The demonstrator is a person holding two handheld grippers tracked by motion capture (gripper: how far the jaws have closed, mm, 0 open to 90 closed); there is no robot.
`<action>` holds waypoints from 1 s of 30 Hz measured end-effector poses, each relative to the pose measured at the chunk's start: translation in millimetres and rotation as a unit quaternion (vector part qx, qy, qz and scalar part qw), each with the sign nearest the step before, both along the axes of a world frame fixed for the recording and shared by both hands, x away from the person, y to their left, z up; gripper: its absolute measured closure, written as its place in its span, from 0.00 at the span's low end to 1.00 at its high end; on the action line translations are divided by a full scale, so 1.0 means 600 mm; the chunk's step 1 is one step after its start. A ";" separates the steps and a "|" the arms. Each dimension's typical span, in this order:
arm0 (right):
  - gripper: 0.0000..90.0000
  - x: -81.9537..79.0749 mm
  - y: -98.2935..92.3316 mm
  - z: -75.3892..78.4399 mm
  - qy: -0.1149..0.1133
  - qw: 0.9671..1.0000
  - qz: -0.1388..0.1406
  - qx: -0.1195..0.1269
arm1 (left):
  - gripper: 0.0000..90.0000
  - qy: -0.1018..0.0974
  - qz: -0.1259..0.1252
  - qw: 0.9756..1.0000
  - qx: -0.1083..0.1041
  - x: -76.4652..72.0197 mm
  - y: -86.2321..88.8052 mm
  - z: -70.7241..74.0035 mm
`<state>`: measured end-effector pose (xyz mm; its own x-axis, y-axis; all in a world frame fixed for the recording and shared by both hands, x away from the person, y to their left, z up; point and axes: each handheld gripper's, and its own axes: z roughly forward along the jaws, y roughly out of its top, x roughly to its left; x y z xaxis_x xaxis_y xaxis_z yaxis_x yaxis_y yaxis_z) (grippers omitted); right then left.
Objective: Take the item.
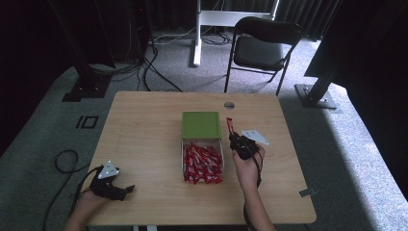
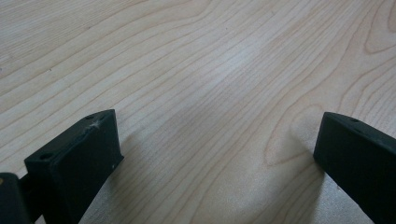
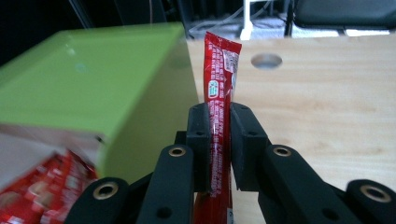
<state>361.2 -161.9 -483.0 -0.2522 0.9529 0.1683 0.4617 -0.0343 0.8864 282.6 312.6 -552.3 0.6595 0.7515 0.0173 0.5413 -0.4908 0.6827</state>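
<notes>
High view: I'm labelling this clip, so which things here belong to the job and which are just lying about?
In the job:
- red sachet, clamped by the right gripper
- box of red sachets
- green lid

Lying about:
- folding chair
- floor cables
- left gripper, open over bare table

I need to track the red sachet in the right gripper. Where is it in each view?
High view: the red sachet sticks up from the right gripper, right of the green lid.
Right gripper view: centre, clamped upright between the jaws.
Left gripper view: bare table, no sachet.
Shared landmark: the green lid.
</notes>
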 end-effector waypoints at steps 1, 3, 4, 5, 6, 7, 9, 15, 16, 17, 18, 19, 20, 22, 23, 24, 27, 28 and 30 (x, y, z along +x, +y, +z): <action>0.88 0.001 0.000 -0.008 0.006 1.000 -0.002 0.012 | 0.02 0.000 0.000 1.000 0.000 0.000 0.000 0.000; 0.88 0.002 0.000 -0.013 0.008 1.000 -0.003 0.010 | 0.02 0.000 0.000 1.000 -0.001 0.000 0.000 0.000; 0.88 0.004 0.002 -0.029 0.016 1.000 -0.006 0.010 | 0.02 0.000 0.000 1.000 -0.001 0.000 0.000 0.000; 0.88 0.004 0.002 -0.036 0.018 1.000 -0.011 0.008 | 0.02 0.000 0.000 1.000 0.000 0.000 0.000 0.000; 0.88 0.005 0.003 -0.044 0.024 1.000 -0.014 0.009 | 0.02 0.000 0.000 1.000 0.000 0.000 0.000 0.000; 0.88 0.007 0.003 -0.052 0.030 0.999 -0.017 0.017 | 0.02 0.000 0.000 1.000 0.000 0.000 0.000 0.000; 0.88 0.007 0.004 -0.065 0.037 0.999 -0.024 0.018 | 0.02 0.000 0.000 1.000 0.000 0.000 0.000 0.000; 0.88 0.013 0.007 -0.095 0.064 0.998 -0.019 0.018 | 0.02 0.000 0.001 1.000 -0.001 0.000 0.000 0.000; 0.88 0.014 0.007 -0.099 0.065 0.998 -0.020 0.015 | 0.02 0.001 0.001 1.000 -0.001 0.000 0.000 0.000; 0.88 0.014 0.007 -0.102 0.068 0.997 -0.021 0.019 | 0.02 0.000 0.001 1.000 -0.001 0.000 0.000 0.000; 0.88 0.015 0.007 -0.105 0.073 0.997 -0.021 0.022 | 0.02 0.001 0.000 1.000 -0.001 0.000 0.000 0.000; 0.88 0.016 0.006 -0.108 0.075 0.997 -0.023 0.022 | 0.02 0.001 0.001 1.000 -0.001 0.000 0.000 0.000; 0.88 0.016 0.006 -0.108 0.075 0.997 -0.023 0.022 | 0.02 0.001 0.001 1.000 -0.001 0.000 0.000 0.000; 0.87 0.019 0.004 -0.117 0.084 0.996 -0.028 0.025 | 0.02 0.000 0.001 1.000 -0.001 0.000 0.000 0.000; 0.87 0.020 0.003 -0.118 0.089 0.995 -0.030 0.023 | 0.02 0.000 0.000 1.000 -0.001 0.000 0.000 0.000; 0.87 0.020 0.002 -0.118 0.087 0.995 -0.030 0.026 | 0.02 0.000 0.000 1.000 -0.001 0.000 0.000 0.000; 0.86 0.023 0.002 -0.119 0.096 0.995 -0.032 0.026 | 0.02 0.000 0.000 1.000 0.000 0.000 0.000 0.000; 0.86 0.024 0.002 -0.119 0.098 0.994 -0.031 0.022 | 0.02 0.000 0.000 1.000 0.000 0.000 0.000 0.000; 0.84 0.025 0.003 -0.120 0.106 0.994 -0.034 0.018 | 0.02 0.000 0.000 1.000 0.000 0.000 0.000 0.000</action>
